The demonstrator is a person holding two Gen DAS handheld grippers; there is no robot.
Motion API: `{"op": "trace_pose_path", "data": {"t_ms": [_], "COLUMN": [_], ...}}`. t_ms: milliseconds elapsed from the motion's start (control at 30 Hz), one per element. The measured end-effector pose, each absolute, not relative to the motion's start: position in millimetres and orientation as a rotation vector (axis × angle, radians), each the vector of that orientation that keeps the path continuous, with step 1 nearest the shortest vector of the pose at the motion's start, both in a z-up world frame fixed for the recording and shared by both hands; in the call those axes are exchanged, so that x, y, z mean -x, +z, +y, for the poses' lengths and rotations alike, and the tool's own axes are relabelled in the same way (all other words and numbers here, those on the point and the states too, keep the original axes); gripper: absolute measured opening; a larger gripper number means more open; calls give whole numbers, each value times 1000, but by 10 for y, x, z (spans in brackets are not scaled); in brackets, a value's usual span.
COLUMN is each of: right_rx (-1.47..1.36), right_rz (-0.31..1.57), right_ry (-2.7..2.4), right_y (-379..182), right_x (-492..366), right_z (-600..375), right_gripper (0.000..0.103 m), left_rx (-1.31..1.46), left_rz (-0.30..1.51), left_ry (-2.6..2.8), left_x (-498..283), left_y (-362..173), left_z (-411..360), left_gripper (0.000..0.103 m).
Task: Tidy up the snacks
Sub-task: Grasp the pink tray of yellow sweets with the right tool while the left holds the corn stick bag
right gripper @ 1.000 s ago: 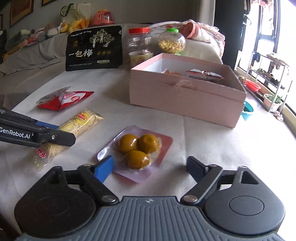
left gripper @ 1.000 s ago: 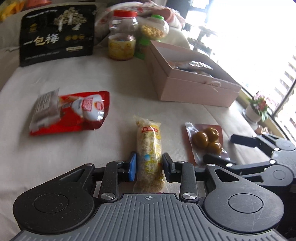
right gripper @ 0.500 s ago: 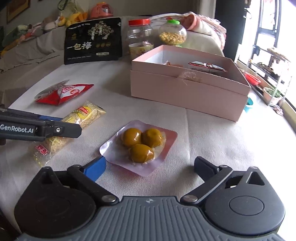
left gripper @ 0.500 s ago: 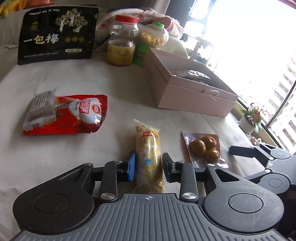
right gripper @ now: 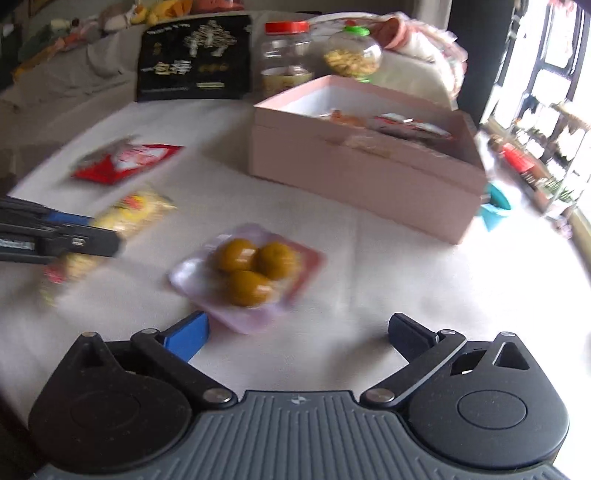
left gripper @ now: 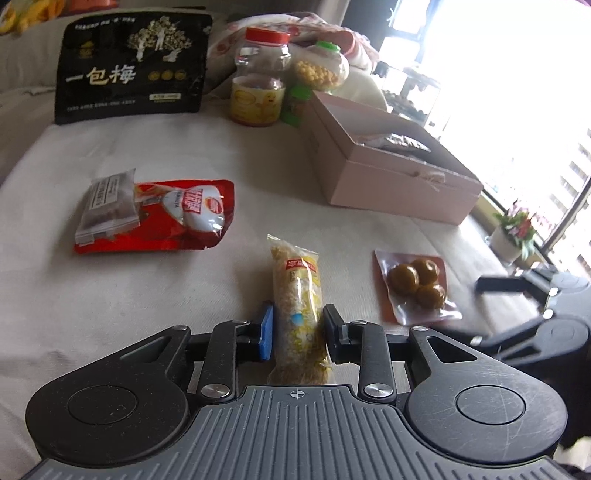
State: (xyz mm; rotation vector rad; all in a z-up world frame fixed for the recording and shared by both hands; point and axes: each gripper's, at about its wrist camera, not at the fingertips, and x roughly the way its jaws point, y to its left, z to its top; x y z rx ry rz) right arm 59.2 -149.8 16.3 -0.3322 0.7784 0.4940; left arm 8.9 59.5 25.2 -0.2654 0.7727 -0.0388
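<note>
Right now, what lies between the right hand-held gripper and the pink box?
The vacuum pack of three brown balls lies just ahead of the right hand-held gripper; beyond it, only bare white cloth up to the pink box, per the right wrist view.

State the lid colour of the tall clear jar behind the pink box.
Red; the jar's lid shows sharpest in the left wrist view.

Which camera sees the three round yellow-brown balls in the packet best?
The right wrist view shows the packet of three balls best: it lies large and central, just ahead of the open right claw, though motion-blurred. The left wrist view shows it sharper but smaller, off to the right.
</note>
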Motion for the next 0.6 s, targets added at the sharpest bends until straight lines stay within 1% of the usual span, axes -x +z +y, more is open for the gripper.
{"op": "trace_pose_path", "data": {"t_ms": [67, 133, 333, 500, 567, 600], "right_rx": [343, 326, 252, 257, 238, 234], "right_rz": [771, 756, 695, 729, 753, 757], "right_ry": [437, 411, 484, 541, 553, 548], "right_y": [188, 233, 337, 224, 171, 151], "right_x": [-628, -644, -590, -691, -770, -787], "right_z": [-1554, -1601, -1482, -1172, -1086, -1052], "right_gripper": [102, 99, 97, 95, 87, 87], "left_rx": [260, 275, 262, 250, 261, 267], "left_rz": [774, 776, 781, 781, 777, 776], "left_ry": [-34, -31, 17, 13, 12, 10], "left_x": [-79, -72, -57, -65, -57, -54], "left_y": [253, 254, 278, 263, 253, 250], "left_z": [586, 606, 637, 637, 657, 668], "left_gripper": [33, 33, 33, 33, 33, 33]}}
